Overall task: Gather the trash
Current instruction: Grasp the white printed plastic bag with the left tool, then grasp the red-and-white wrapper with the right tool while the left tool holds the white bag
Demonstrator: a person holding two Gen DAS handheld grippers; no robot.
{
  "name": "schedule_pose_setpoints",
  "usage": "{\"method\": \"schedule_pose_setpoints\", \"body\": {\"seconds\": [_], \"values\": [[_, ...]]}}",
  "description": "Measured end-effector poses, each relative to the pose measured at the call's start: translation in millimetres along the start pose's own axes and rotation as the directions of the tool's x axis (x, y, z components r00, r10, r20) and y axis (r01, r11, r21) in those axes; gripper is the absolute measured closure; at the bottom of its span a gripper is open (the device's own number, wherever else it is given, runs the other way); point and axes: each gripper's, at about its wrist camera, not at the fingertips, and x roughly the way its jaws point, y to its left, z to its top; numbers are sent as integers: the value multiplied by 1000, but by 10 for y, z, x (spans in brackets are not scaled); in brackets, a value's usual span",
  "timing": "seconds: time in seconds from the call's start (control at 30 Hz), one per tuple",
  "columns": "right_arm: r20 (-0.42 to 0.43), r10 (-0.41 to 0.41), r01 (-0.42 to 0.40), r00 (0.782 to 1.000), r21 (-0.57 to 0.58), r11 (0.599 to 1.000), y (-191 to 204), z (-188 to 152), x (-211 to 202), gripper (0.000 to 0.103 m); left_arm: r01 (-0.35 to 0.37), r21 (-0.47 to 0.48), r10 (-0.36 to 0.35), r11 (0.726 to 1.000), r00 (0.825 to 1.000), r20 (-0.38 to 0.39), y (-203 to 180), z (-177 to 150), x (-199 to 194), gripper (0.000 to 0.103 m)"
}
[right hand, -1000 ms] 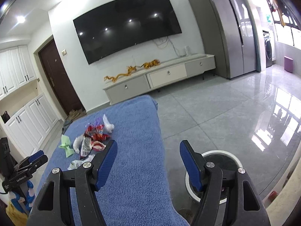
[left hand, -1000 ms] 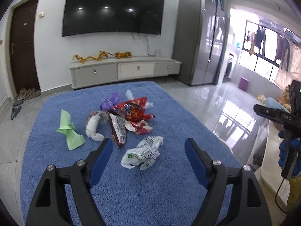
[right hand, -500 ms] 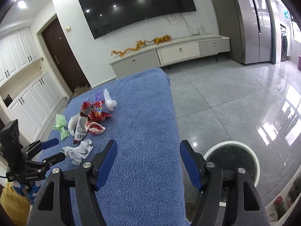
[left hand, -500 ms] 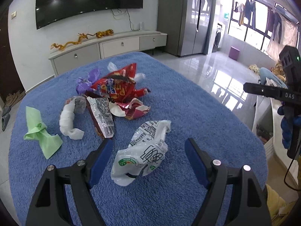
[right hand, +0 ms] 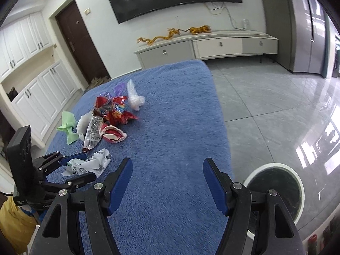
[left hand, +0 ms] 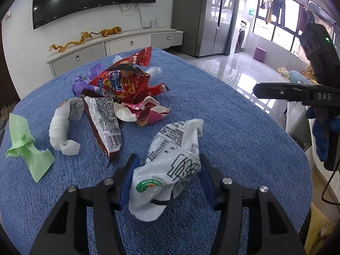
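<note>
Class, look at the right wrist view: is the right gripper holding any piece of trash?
No, the right gripper stands open over bare blue cloth.

"das" on the right tongs (left hand: pixel 297 92)

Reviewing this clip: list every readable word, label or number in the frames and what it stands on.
"DAS": right gripper, on its side.
White wrapper between the closing left gripper fingers: large black characters and fine print, unreadable.
Red snack bag: blue logo characters, unreadable.
Brown wrapper: label and barcode too small.
</note>
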Motion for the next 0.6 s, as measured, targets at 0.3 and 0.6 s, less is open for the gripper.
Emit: {"method": "schedule_pose_setpoints", "body": {"seconds": [0.3,0.6], "values": [[-68,113,-118,991,-78,990,361,219,443,37,15,-78,-10,997,997,71,181,-67,-303,56],[-157,200,-231,967,-216,949,812,343,967,37,-20,-160,42,987,990,138,469,-138,-672,56]]}}
